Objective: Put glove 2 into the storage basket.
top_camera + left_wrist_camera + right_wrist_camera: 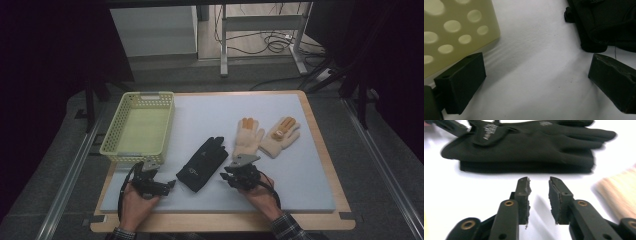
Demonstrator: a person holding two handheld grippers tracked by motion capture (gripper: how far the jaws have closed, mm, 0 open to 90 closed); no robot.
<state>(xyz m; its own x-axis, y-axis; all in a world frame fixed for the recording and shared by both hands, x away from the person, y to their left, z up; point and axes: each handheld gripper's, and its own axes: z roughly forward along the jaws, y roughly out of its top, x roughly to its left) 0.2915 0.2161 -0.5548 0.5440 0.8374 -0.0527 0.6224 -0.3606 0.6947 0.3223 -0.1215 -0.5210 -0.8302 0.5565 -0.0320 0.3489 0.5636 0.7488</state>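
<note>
A black glove [202, 163] is lying flat in the middle of the white tabletop [300, 180], between the two hands. In the right gripper view it is looking like two black gloves stacked one on top of the other, with the fingers pointing the same way. The left hand-held gripper [170, 184] is sitting just beside the glove's cuff end with its jaws spread wide, holding nothing. The right hand-held gripper [225, 176] is pointing at the glove's side, its jaws a little apart, and it is touching nothing. Two fluffy cream gloves [248, 136] with orange patches are lying side by side farther back. One yellow basket [116, 147] with holes is sitting on the left.
</note>
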